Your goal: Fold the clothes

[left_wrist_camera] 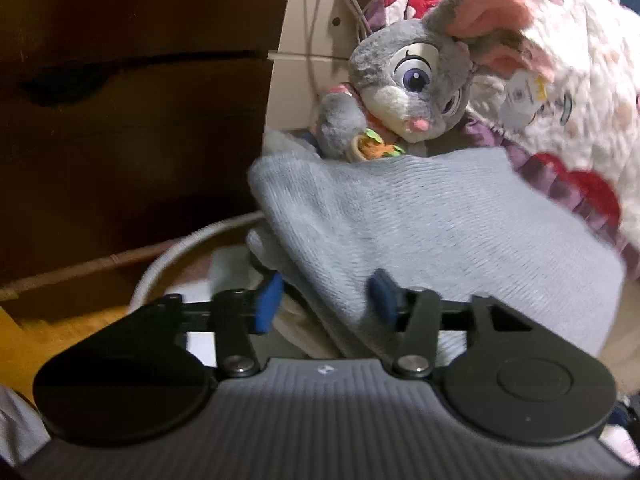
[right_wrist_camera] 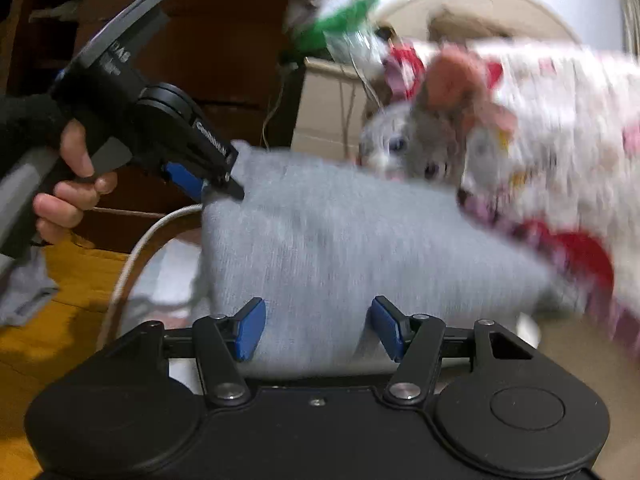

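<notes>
- Jaws of the left gripper stand half wide, with a fold of the grey garment between them; the pads do not visibly press it.
- Jaws of the right gripper stand wide around the near edge of the garment; the cloth fills the gap, but whether the pads grip it cannot be told, as this view is blurred.
- Garment position: folded into a thick bundle, lying against the pillow and just below the plush mouse, with its left end over the rim of the basket.
- In the right view, the left gripper touches the bundle's upper left corner, carried by a hand.
- Step in hand, as judged: set down or square the finished fold.
- To do it well: keep both ends level, release only once the bundle rests flat, and withdraw along the fold line so no layer is dragged open.
- Edges: dark drawers stand close on the left; mouse and pillow crowd the far and right sides.
- Open room: toward the near side and the yellow floor at lower left.
</notes>
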